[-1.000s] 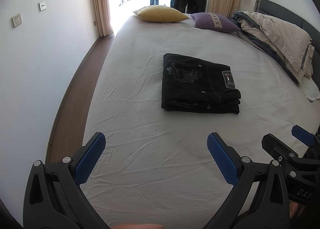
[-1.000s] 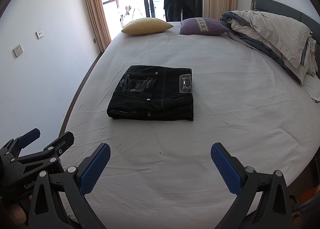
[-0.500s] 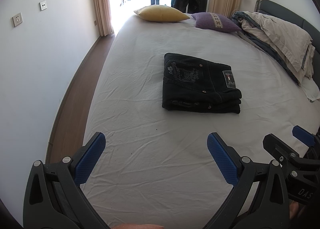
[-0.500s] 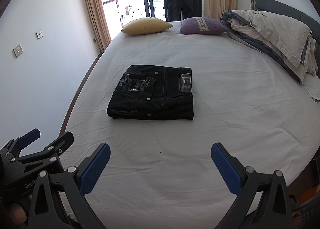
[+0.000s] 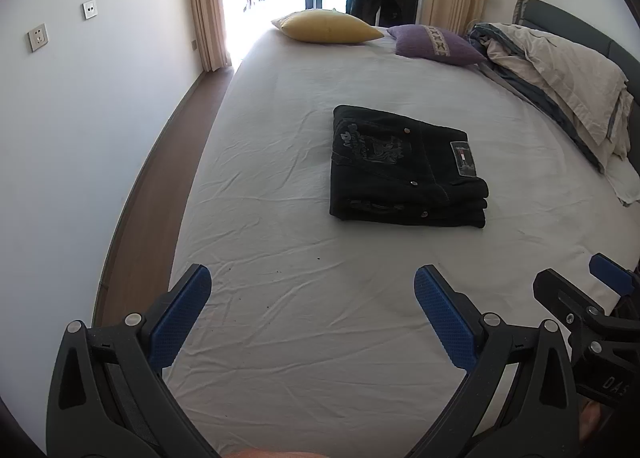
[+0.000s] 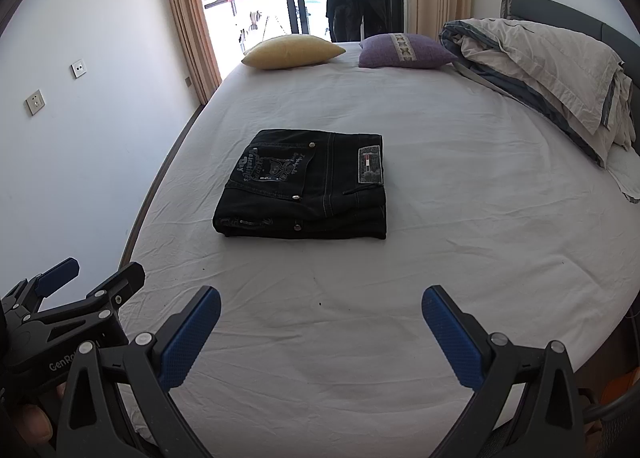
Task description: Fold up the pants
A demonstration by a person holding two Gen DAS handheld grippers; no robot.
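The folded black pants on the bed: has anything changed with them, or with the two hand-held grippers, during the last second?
Almost nothing changed. The folded black pants lie in the same place on the white bed sheet, untouched; only the left wrist view drifted very slightly. The left hand-held gripper and the right hand-held gripper both stay open and empty, held back from the pants. The yellow pillow and purple pillow did not move.

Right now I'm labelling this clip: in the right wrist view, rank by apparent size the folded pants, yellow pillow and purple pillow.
1. Folded pants, clearly largest, though they also lie nearest the camera.
2. and 3. Yellow pillow and purple pillow: they look about alike, so no ranking.
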